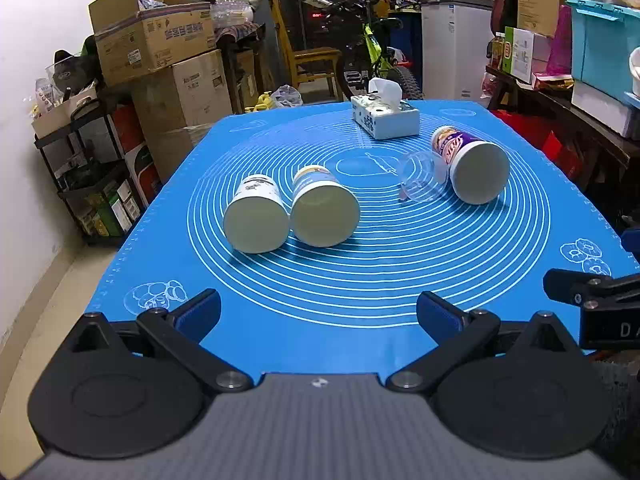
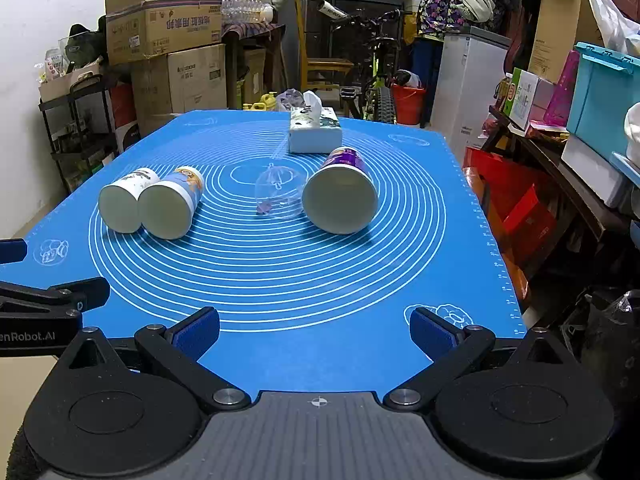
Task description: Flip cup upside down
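Note:
Several cups lie on their sides on the blue mat [image 1: 360,312]. Two paper cups, one white [image 1: 256,220] and one with a blue print [image 1: 324,210], lie side by side at the left, mouths toward me. A clear plastic cup [image 1: 422,180] lies next to a purple-printed paper cup [image 1: 474,168] at the right. In the right wrist view they show as the white cup [image 2: 122,206], blue-print cup [image 2: 170,206], clear cup [image 2: 280,194] and purple cup [image 2: 340,198]. My left gripper [image 1: 318,312] and right gripper [image 2: 314,330] are open and empty at the mat's near edge.
A tissue box [image 1: 386,118] stands at the mat's far side, behind the cups. Stacked cardboard boxes [image 1: 168,52] and a shelf rack stand to the left. A bicycle [image 1: 372,52] stands beyond the table. A cluttered side table [image 2: 560,152] runs along the right.

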Available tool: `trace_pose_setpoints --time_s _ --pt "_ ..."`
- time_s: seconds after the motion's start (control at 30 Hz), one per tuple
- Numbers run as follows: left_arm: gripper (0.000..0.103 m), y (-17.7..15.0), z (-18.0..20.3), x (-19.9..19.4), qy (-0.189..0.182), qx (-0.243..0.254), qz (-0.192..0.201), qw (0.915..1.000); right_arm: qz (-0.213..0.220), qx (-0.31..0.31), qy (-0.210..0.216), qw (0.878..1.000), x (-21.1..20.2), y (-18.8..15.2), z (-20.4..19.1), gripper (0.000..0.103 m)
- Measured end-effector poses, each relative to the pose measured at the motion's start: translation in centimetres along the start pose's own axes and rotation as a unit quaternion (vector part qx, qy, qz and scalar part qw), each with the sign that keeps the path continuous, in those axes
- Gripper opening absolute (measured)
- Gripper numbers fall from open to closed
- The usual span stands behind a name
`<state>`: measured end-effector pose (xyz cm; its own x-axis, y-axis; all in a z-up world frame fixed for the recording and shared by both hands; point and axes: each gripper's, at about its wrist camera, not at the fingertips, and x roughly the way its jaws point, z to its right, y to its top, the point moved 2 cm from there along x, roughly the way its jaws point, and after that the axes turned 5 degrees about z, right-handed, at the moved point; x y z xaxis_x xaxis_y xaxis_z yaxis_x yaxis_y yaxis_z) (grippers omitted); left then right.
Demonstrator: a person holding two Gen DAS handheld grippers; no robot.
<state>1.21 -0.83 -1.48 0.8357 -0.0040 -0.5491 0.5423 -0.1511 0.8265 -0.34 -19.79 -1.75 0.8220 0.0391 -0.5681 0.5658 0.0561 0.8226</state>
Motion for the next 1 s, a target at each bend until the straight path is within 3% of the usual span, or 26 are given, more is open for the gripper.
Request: trace_pose_setpoints --time_s 1.0 --pt "0.103 -0.32 0.44 0.22 -0.002 0.009 -0.003 1.0 -0.002 -0.003 -0.003 1.0 0.05 0.21 -0.04 0.101"
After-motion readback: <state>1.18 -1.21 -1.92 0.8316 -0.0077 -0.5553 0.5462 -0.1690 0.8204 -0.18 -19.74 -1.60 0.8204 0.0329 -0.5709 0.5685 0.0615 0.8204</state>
